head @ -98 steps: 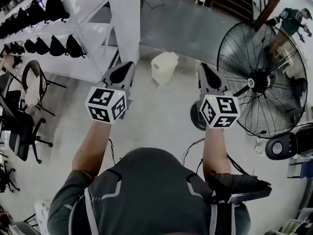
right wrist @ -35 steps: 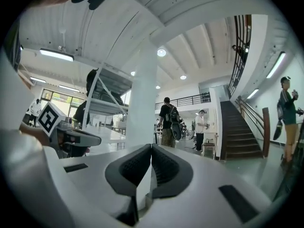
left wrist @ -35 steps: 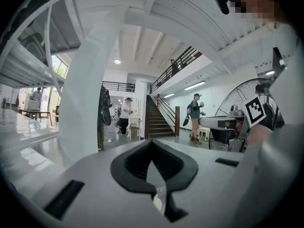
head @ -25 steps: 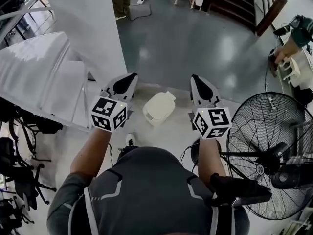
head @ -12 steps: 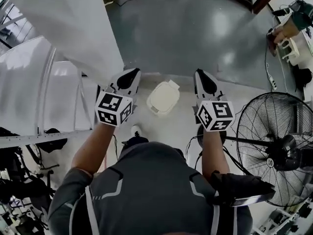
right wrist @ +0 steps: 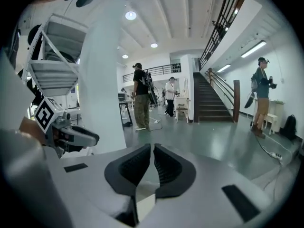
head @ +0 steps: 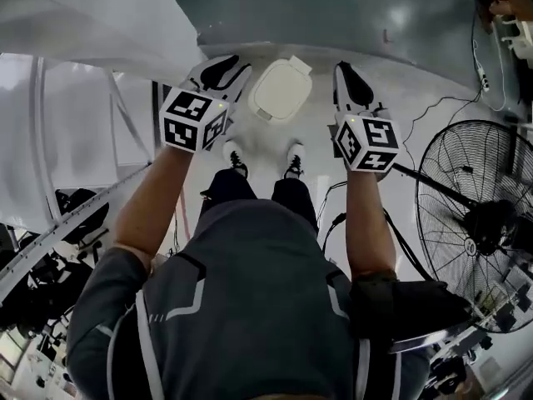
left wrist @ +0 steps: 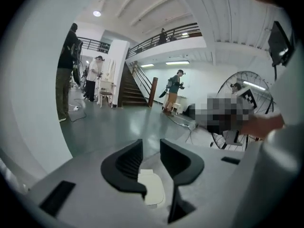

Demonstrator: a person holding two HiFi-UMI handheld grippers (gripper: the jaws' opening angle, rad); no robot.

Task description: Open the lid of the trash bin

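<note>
The cream trash bin (head: 281, 90) stands on the floor just ahead of the person's shoes, its lid down. In the head view my left gripper (head: 223, 69) hovers to the bin's left and my right gripper (head: 350, 77) to its right, both above it and apart from it. In the left gripper view the jaws of the left gripper (left wrist: 151, 148) are opening with a clear gap and nothing between them. The bin's lid (left wrist: 152, 188) shows far below through that gap. The right gripper (right wrist: 152, 148) is shut and empty.
A white pillar (head: 108, 11) and metal shelving (head: 75, 140) stand at the left. A large black floor fan (head: 479, 223) is at the right, with cables (head: 433, 107) on the floor. Several people stand far off near the stairs (right wrist: 213, 103).
The person has stepped up to the bin and looks more steeply down. Both grippers have sunk on either side of the bin. The left jaws have parted; the right stay shut.
</note>
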